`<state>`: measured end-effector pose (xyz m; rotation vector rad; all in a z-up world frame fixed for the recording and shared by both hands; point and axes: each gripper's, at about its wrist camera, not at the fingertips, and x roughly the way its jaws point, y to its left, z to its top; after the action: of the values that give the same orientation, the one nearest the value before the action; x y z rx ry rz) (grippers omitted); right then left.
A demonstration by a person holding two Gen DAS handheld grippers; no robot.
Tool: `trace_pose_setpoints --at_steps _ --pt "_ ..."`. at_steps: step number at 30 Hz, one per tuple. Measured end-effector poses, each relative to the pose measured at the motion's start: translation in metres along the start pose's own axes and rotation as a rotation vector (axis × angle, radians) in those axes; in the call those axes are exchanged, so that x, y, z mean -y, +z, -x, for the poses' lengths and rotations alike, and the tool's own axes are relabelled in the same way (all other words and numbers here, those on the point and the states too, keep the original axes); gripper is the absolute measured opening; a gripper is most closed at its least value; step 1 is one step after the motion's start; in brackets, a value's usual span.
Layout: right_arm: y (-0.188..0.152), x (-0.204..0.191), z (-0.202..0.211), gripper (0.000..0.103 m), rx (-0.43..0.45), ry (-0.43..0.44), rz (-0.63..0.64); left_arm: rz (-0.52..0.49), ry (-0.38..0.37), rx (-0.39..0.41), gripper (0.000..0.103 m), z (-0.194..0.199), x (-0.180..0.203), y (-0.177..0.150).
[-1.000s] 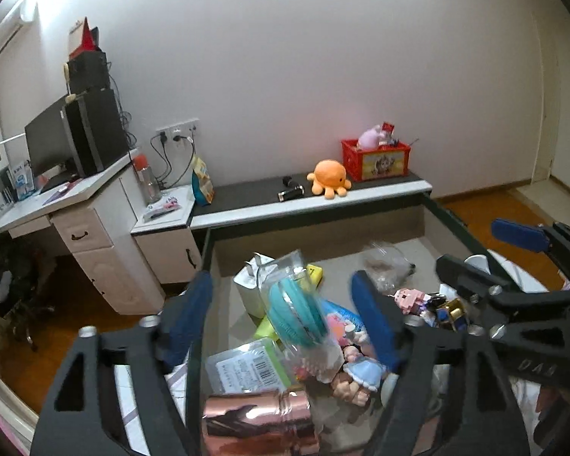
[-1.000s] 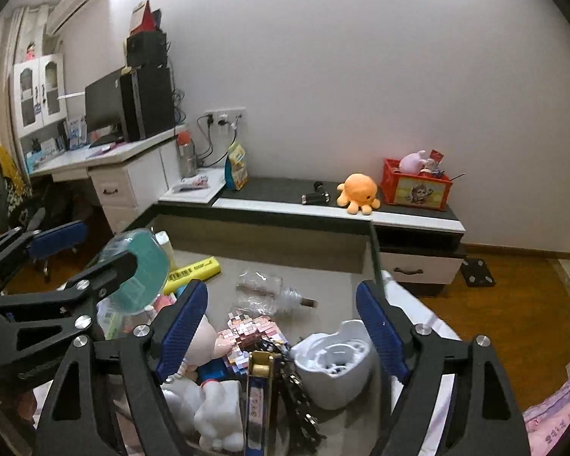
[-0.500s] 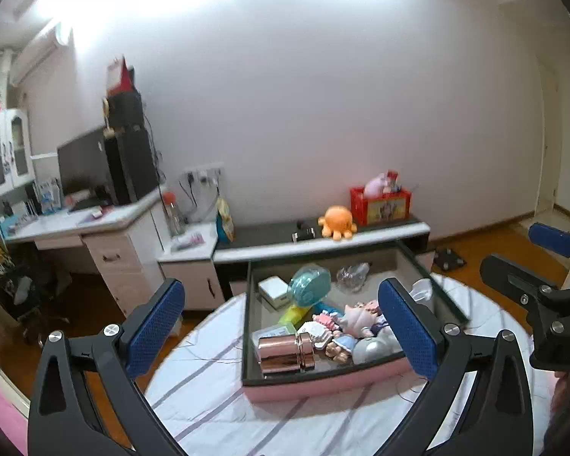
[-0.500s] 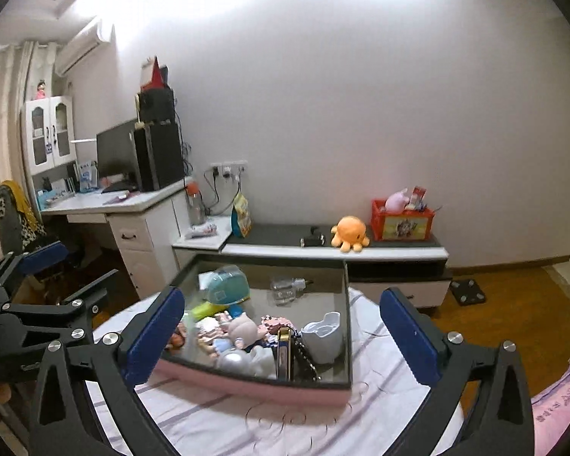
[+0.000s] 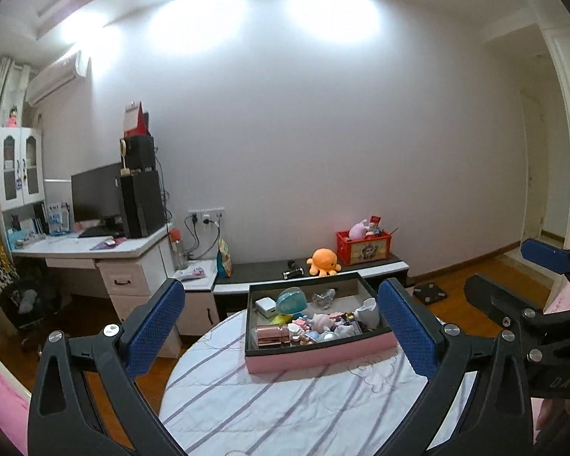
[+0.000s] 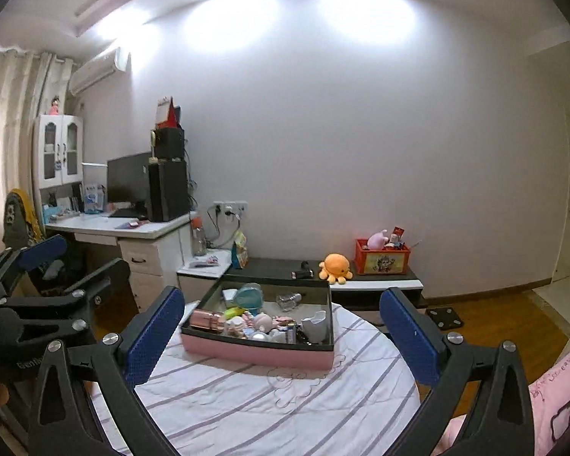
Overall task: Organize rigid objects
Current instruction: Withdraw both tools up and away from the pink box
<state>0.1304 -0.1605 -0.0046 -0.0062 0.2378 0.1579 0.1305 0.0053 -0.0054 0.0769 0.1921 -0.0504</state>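
A pink box (image 5: 315,357) with a dark rim stands on the round striped table (image 5: 285,402). It holds several small objects: a rose-gold cylinder (image 5: 271,335), a teal round case (image 5: 290,302), a white cup (image 5: 368,309) and toy figures. The box also shows in the right wrist view (image 6: 258,349). My left gripper (image 5: 285,326) is open and empty, well back from the box. My right gripper (image 6: 281,326) is open and empty, also held back. Each gripper shows at the edge of the other's view.
A white desk (image 5: 95,254) with a monitor and speakers stands at the left. A low black-topped cabinet (image 5: 311,277) behind the table carries an orange plush octopus (image 5: 323,262) and a red toy crate (image 5: 364,247). Wooden floor lies to the right.
Both grippers have pulled far back and up from the box. The jaws have opened wider. The whole table and room have come into view.
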Motion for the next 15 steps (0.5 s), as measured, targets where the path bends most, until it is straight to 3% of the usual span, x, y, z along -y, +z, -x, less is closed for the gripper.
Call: trace_pose_setpoints --at_steps 7,15 --pt "0.003 -0.008 0.040 0.103 0.035 0.003 -0.013 0.023 0.013 0.054 0.103 0.051 -0.004 0.006" --pt "0.017 -0.019 0.071 0.103 0.079 0.016 0.011 0.011 0.031 0.093 0.103 0.078 -0.006 0.023"
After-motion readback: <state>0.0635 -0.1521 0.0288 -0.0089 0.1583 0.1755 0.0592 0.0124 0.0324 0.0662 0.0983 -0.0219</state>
